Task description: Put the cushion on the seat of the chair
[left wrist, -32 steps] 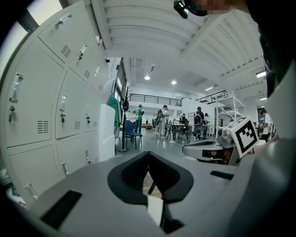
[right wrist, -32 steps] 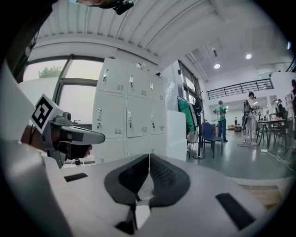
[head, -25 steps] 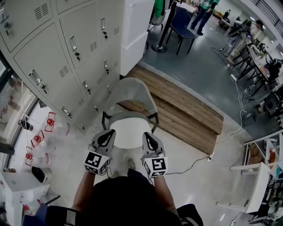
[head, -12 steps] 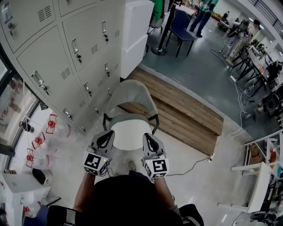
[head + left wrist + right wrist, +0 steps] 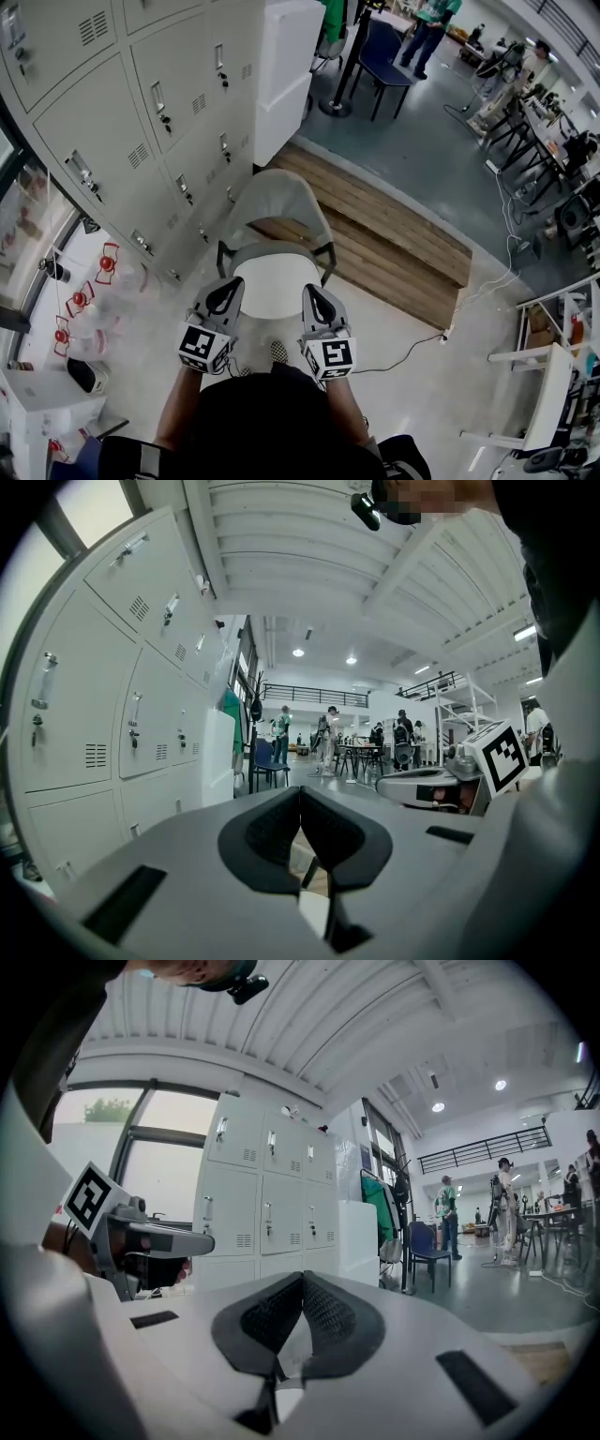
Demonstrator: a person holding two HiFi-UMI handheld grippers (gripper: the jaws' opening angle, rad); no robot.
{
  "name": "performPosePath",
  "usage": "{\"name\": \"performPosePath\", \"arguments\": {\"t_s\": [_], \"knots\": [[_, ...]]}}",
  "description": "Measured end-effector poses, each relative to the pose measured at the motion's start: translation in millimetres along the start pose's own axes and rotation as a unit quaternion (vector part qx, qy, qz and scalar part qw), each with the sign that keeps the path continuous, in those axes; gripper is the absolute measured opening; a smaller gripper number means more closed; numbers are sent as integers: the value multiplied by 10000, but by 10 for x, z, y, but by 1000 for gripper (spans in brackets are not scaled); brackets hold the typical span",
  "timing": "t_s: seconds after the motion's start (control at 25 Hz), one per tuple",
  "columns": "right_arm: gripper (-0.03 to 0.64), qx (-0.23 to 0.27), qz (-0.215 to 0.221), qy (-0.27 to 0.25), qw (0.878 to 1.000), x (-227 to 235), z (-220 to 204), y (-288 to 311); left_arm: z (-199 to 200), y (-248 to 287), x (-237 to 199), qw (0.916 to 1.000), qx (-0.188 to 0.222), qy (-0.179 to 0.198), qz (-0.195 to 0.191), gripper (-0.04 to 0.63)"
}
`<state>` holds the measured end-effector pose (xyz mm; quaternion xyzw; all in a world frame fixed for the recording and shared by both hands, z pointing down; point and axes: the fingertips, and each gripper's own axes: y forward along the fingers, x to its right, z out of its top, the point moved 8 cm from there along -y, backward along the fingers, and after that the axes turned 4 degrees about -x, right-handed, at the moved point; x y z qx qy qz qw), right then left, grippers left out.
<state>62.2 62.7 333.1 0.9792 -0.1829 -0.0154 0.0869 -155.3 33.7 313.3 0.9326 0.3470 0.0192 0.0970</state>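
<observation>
In front of a bank of pale lockers (image 5: 141, 103), a person stands facing a grey shell chair (image 5: 277, 202) on black legs, holding a claw in each hand. The white cushion (image 5: 272, 286) is carried flat between the two claws, just on the near side of the chair's seat. In the head view it overlaps the seat's front edge, and it is not yet down on the seat. The left claw (image 5: 231, 281) sits at the cushion's left side and the right claw (image 5: 311, 287) at its right side, the two about level with each other and pointing towards the chair. In the left gripper view the dark pads (image 5: 330, 834) meet at their tips, drawn narrow. A strip of the white cushion shows low in the gap behind them, along with a black chair leg and some wooden boards. In the right gripper view the pads (image 5: 328, 1321) are likewise pressed together at the tips, nipped on a fold of the white cushion that shows between them. Behind the chair lies a low wooden platform (image 5: 394, 244) on the floor (image 5: 422, 141), and a black cable (image 5: 403, 352) trails across the floor to the right. Farther off are a blue chair (image 5: 384, 52) and several people (image 5: 427, 28), and a white worktop (image 5: 544, 412) stands at the lower right.
</observation>
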Motion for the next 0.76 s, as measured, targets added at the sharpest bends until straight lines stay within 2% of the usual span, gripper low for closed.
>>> {"name": "performPosePath", "arguments": {"t_s": [0.76], "knots": [[29, -42, 54, 97, 9999, 21, -36, -21, 3, 30, 57, 10000, -72, -11, -39, 18]]}}
